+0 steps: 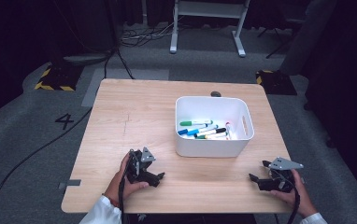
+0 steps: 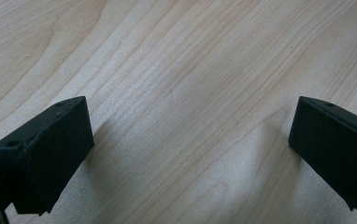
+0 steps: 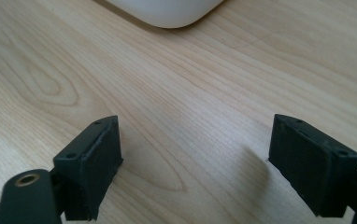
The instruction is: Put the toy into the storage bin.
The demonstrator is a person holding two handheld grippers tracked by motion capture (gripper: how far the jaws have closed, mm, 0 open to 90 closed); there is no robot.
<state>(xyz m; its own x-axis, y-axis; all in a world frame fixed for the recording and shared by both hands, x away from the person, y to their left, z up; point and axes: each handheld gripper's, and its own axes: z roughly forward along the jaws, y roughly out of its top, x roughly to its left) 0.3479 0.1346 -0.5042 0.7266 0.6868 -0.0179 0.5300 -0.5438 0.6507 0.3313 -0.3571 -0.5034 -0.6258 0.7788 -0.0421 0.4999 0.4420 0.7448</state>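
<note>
A white plastic bin [image 1: 213,144] stands on the right half of the wooden table [image 1: 134,116], with several coloured markers [image 1: 204,129] lying in it. My left gripper [image 1: 159,178] rests low on the table's front left, held in a hand, pointing right. Its jaws stand wide apart over bare wood [image 2: 190,135] with nothing between them. My right gripper [image 1: 253,178] lies near the front right edge, pointing left. It is open too, over bare wood, and a rounded corner of the bin [image 3: 167,11] shows beyond its jaws.
Beyond the table, a white desk frame [image 1: 207,23] stands on grey carpet. Black cables [image 1: 27,154] trail over the floor at the left, near a painted 4 [image 1: 64,120]. Yellow-black weighted feet [image 1: 55,77] sit at the far corners. A small grey cap [image 1: 216,94] is at the table's far edge.
</note>
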